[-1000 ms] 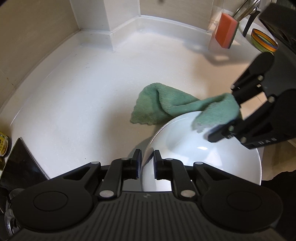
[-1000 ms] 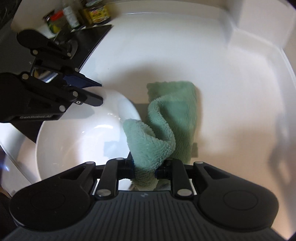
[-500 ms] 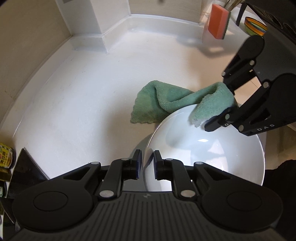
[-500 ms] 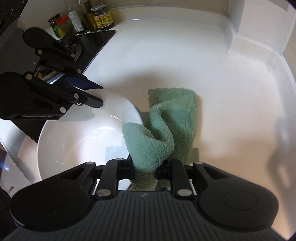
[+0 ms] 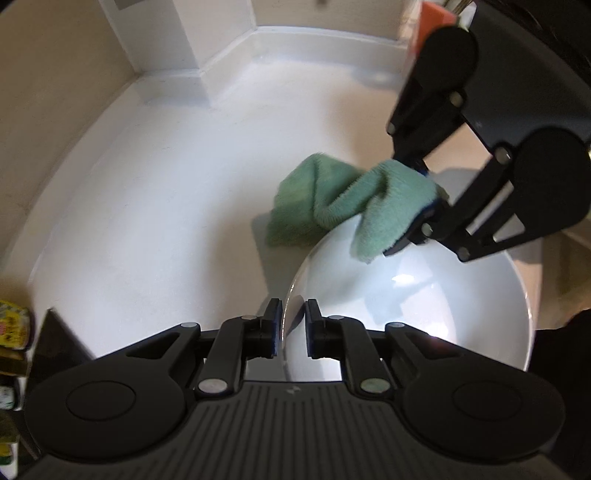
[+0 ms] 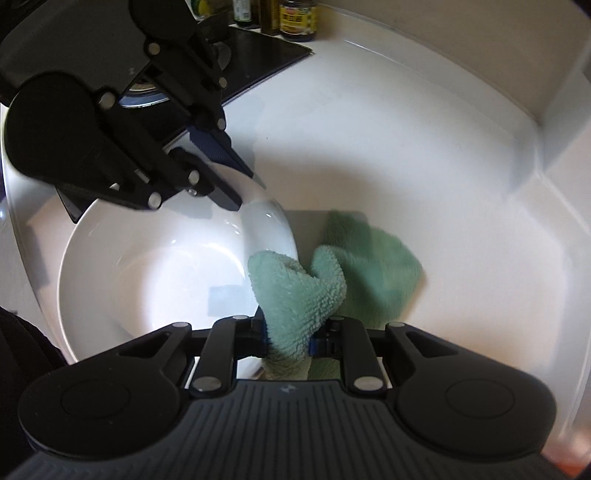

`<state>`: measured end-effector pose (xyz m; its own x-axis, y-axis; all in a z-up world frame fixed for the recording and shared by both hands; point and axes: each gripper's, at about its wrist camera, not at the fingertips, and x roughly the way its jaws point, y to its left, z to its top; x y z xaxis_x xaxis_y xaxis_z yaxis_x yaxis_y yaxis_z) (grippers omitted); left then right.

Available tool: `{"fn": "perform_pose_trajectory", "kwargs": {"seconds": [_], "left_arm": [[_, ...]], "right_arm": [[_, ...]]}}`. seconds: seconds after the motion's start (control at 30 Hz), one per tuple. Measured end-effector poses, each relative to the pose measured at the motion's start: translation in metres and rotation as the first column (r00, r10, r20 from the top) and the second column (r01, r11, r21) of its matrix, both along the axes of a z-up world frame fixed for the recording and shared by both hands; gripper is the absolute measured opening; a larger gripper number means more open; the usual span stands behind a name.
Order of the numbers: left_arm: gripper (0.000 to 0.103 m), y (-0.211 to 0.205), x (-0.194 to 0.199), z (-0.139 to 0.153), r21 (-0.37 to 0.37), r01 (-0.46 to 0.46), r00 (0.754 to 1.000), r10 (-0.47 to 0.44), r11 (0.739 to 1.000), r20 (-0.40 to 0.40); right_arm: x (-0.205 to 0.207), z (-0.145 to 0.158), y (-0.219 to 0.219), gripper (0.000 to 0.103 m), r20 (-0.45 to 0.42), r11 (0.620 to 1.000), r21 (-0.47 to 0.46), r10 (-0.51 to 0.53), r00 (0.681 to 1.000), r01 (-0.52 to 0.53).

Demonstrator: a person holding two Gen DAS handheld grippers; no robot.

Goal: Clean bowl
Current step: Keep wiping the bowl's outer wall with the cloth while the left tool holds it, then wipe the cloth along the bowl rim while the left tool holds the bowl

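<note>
A white bowl (image 5: 424, 302) is held tilted above the white counter. My left gripper (image 5: 293, 325) is shut on its rim, one finger inside and one outside; it also shows in the right wrist view (image 6: 242, 184). My right gripper (image 6: 288, 332) is shut on a green terry cloth (image 6: 295, 291), which hangs over the bowl's (image 6: 155, 273) rim with its tail draped outside. In the left wrist view the right gripper (image 5: 421, 210) holds the cloth (image 5: 354, 206) at the bowl's far rim.
A white counter (image 5: 155, 206) runs to a raised back edge and corner. A black stove top (image 6: 258, 62) and several jars (image 6: 295, 18) stand at the far left. An orange sponge (image 5: 432, 22) sits at the back right.
The bowl and the cloth have been lifted higher off the counter. The cloth's tail has come up off the counter, and both grippers have drawn closer together.
</note>
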<state>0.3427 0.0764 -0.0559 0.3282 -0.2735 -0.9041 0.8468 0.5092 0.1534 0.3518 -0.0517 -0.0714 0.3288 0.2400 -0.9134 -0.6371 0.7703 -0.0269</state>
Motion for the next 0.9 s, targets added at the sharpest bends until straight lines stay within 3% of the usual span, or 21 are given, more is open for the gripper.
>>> {"fn": "perform_pose_trajectory", "kwargs": {"seconds": [0.13,0.27,0.4,0.43,0.6,0.8,0.9], "left_arm": [[0.014,0.006,-0.003,-0.001,-0.025,-0.071,0.997,0.071,0.997,0.018],[0.015,0.007,-0.007,-0.002,-0.043,-0.123,0.992,0.125,0.991,0.028],[0.017,0.008,-0.009,-0.002,-0.055,-0.133,0.991,0.135,0.99,0.023],[0.017,0.007,-0.009,-0.001,-0.054,-0.123,0.992,0.124,0.991,0.015],[0.017,0.004,-0.007,0.002,-0.041,-0.018,1.0,0.018,0.999,0.0],[0.017,-0.005,0.0,0.005,-0.049,0.081,0.996,-0.083,0.995,-0.038],[0.017,-0.008,-0.001,0.002,-0.035,0.102,0.994,-0.104,0.994,-0.044]], "right_arm": [[0.002,-0.001,-0.008,0.015,-0.031,0.981,0.073,-0.18,0.983,0.181],[-0.02,-0.007,-0.03,0.015,-0.124,0.897,0.161,-0.395,0.911,0.411],[-0.043,-0.01,-0.049,0.018,-0.204,0.812,0.252,-0.487,0.849,0.526],[-0.047,-0.01,-0.049,0.018,-0.2,0.807,0.258,-0.493,0.847,0.531],[-0.057,-0.007,-0.04,0.018,-0.149,0.862,0.239,-0.422,0.894,0.447],[-0.042,0.001,-0.029,0.017,-0.07,0.971,0.158,-0.173,0.982,0.182],[-0.031,0.003,-0.018,0.016,-0.043,0.994,0.1,-0.047,0.998,0.051]]}}
